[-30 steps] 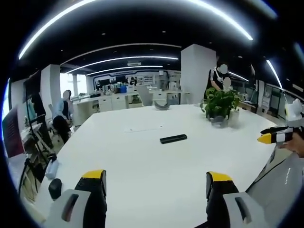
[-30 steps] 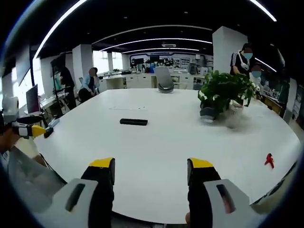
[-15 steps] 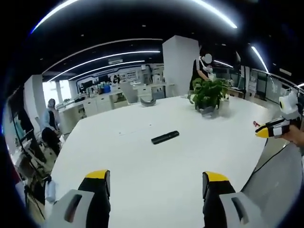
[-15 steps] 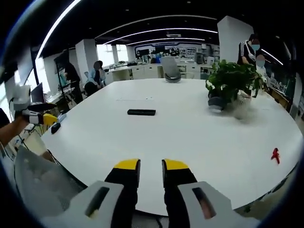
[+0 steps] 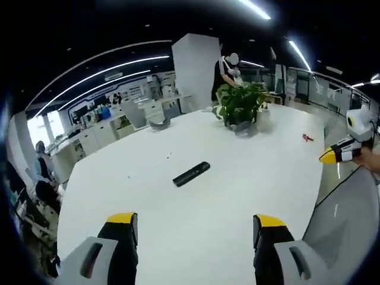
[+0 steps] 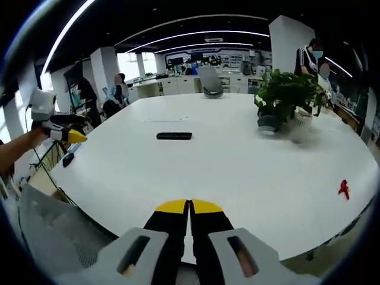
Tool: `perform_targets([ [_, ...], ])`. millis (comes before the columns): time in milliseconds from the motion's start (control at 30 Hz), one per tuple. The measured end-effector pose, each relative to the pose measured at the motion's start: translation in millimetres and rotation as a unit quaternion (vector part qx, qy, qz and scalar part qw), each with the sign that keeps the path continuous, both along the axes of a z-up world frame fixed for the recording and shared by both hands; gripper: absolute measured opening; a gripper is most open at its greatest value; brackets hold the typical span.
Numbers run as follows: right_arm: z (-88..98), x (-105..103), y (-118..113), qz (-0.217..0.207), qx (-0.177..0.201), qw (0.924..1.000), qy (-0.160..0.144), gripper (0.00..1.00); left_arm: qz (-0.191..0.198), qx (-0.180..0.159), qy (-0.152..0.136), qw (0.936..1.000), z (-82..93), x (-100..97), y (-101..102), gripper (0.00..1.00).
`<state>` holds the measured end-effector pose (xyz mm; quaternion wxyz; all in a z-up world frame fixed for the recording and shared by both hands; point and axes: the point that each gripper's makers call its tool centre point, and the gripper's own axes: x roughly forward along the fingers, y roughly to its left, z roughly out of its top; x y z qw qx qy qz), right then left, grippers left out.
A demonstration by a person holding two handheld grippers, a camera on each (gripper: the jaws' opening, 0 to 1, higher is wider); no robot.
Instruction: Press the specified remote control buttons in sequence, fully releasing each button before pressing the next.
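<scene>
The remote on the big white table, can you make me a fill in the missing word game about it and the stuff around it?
1. The black remote lies on the ______ table.
2. The right gripper has its jaws ______.
3. The left gripper has its jaws ______.
4. The leafy ______ stands near the table's far edge.

Missing words: white; shut; open; plant
</scene>
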<state>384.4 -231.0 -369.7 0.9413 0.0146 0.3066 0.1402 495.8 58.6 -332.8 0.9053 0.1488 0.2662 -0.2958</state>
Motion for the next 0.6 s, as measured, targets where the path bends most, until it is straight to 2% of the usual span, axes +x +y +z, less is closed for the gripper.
perform_targets([
  [133,-1.1,0,-2,-0.004,-0.001,1.0,0.003,0.0,-0.035,0.03,0.002,0.9989,-5.9,10.9,-11,0.82],
  [267,-2.4,0,-3,-0.009,0.0,0.9999,0.007,0.0,-0.056,0.029,0.009,0.998,-9.2,21.1,-20,0.81],
  [600,-7.6,-1,-5,-0.012,-0.006,0.9997,0.02,0.0,-0.101,0.066,0.021,0.9925,-18.1,59.5,-29,0.77],
])
